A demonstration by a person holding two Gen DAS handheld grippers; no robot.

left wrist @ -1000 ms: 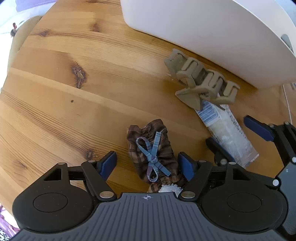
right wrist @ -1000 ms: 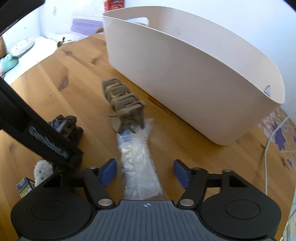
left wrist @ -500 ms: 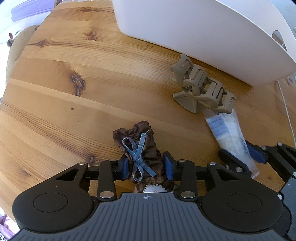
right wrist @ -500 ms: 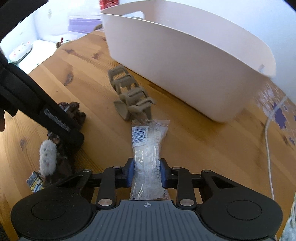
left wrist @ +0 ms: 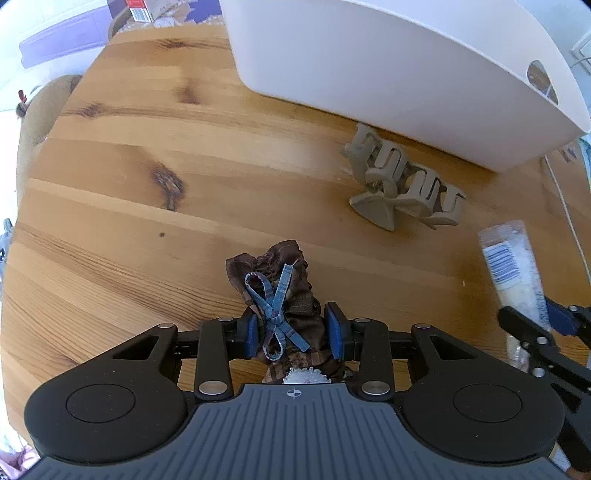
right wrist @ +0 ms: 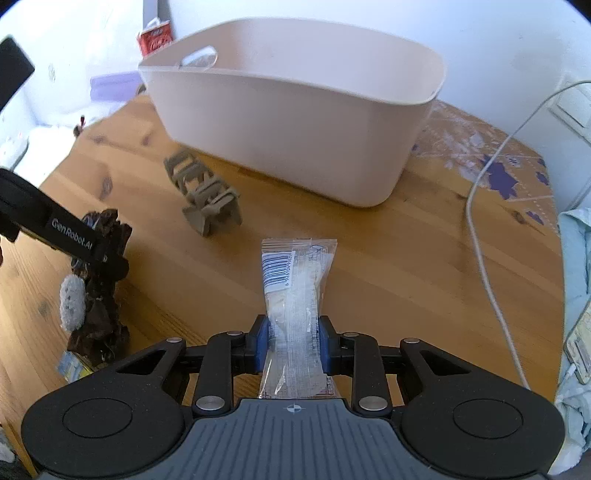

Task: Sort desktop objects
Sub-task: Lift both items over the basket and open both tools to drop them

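Observation:
My left gripper (left wrist: pixel 294 334) is shut on a brown plaid scrunchie (left wrist: pixel 284 295) with a blue bow and holds it above the wooden table (left wrist: pixel 129 206). My right gripper (right wrist: pixel 294 349) is shut on a clear plastic packet (right wrist: pixel 295 291) with a barcode and holds it off the table; the packet also shows in the left wrist view (left wrist: pixel 513 269). A beige hair claw clip (left wrist: pixel 402 184) lies on the table in front of the white basket (left wrist: pixel 406 74). In the right wrist view the clip (right wrist: pixel 203 195) is ahead to the left and the basket (right wrist: pixel 295 118) stands straight ahead.
A white cable (right wrist: pixel 487 258) runs along the table on the right. A small colourful box (right wrist: pixel 72 363) lies at the left by the scrunchie (right wrist: pixel 96 295). A red carton (right wrist: pixel 155 35) stands behind the basket. The table edge curves at the left.
Both grippers closed, the left on the scrunchie and the right on the packet, then lifted them off the table. The views now sit higher, with the basket rim in sight.

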